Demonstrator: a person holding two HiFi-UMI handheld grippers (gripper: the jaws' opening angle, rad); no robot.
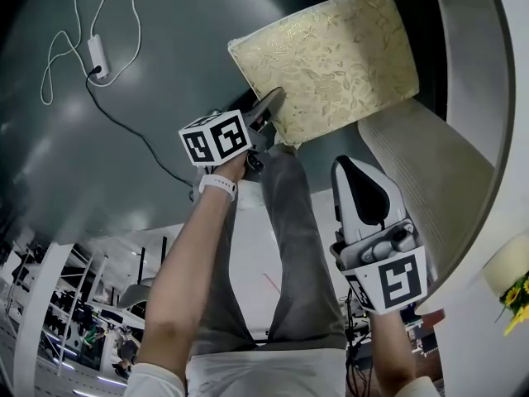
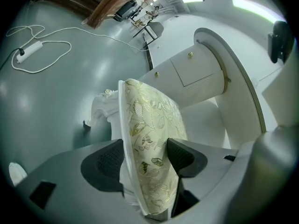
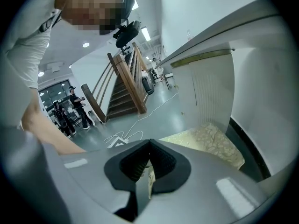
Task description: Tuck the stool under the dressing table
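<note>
At upper centre the left gripper (image 1: 266,114) clamps the stool (image 1: 331,56) by its soft padded seat rim, probably light enough to slide, while the right gripper (image 3: 148,164) stays out of it, closed and empty

Grey floor (image 1: 165,81) left of the stool (image 1: 331,56) is open, so there is wide passage there. A corded power strip (image 1: 97,55) lies on it, far left (well apart from the stool). The right side is closed off: a fluted side panel (image 1: 413,160) stands just beside the stool, under the white worktop (image 1: 504,98). A dark gap (image 1: 430,23) shows behind the stool. The person's leg (image 1: 289,238) blocks the near side.
</note>
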